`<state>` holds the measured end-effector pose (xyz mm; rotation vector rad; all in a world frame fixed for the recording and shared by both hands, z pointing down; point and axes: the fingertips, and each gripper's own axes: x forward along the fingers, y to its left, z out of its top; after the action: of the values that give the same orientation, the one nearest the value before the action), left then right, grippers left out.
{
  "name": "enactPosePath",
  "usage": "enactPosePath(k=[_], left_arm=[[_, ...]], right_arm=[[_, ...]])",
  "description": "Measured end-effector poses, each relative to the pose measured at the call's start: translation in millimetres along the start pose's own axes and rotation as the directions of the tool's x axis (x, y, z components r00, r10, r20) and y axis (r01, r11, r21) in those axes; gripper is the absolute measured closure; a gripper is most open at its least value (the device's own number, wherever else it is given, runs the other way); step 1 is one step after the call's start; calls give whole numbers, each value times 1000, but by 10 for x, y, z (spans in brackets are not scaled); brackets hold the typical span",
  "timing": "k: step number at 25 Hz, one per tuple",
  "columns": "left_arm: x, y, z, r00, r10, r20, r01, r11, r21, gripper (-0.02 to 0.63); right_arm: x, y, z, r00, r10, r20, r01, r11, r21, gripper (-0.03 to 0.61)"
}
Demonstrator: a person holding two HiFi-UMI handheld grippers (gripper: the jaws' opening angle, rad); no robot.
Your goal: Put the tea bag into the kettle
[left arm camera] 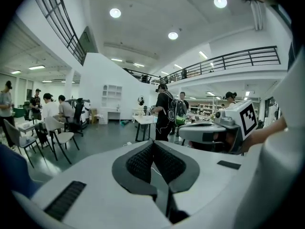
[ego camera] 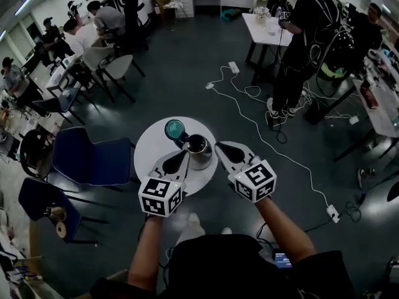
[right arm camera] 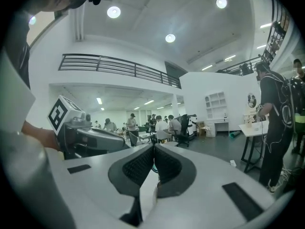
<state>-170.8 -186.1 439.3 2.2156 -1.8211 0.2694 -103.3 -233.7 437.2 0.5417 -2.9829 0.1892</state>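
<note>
The left gripper [ego camera: 185, 154] [left arm camera: 153, 144] has its jaws pressed together on nothing, and the right gripper [ego camera: 219, 147] [right arm camera: 153, 148] is likewise closed and empty. The open kettle [ego camera: 198, 147] stands between their tips, just beside each. Beyond the left tip a teal lid [ego camera: 176, 129] lies on the round table [ego camera: 146, 145]. I cannot make out the tea bag.

The kettle [ego camera: 199, 149] stands on the table [ego camera: 149, 148] between the left gripper [ego camera: 185, 155] and right gripper [ego camera: 219, 146]; a chair [ego camera: 93, 161] left of both
</note>
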Motion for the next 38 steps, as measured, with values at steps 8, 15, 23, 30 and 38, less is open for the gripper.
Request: enactPosePath(k=[8,15,23,30,38], left_arm=[[-485,-289,49,991,83,107,-79,996,-41,598],[-666,-571,11,986,129,109,-125,991,-47,598],[-773,-830,-87,979,161,122,-150,985,-88,598],[-838,-918,-151,978,164,127,-150,982,-112,598],[-834,-923,-63,985,124,123,-113,989,-94,598]], right_arm=[[-316,285,27,998,61,18,-60,998,-23,558],[-562,454,103,995,92,40,-91,995,-29,558],[-818,589,141,990,128,63,-125,991,-44,558],[-940,651,74,990,130,60,-128,991,-37,558],[-909,614,203,992,101,77,-99,995,-32,558]])
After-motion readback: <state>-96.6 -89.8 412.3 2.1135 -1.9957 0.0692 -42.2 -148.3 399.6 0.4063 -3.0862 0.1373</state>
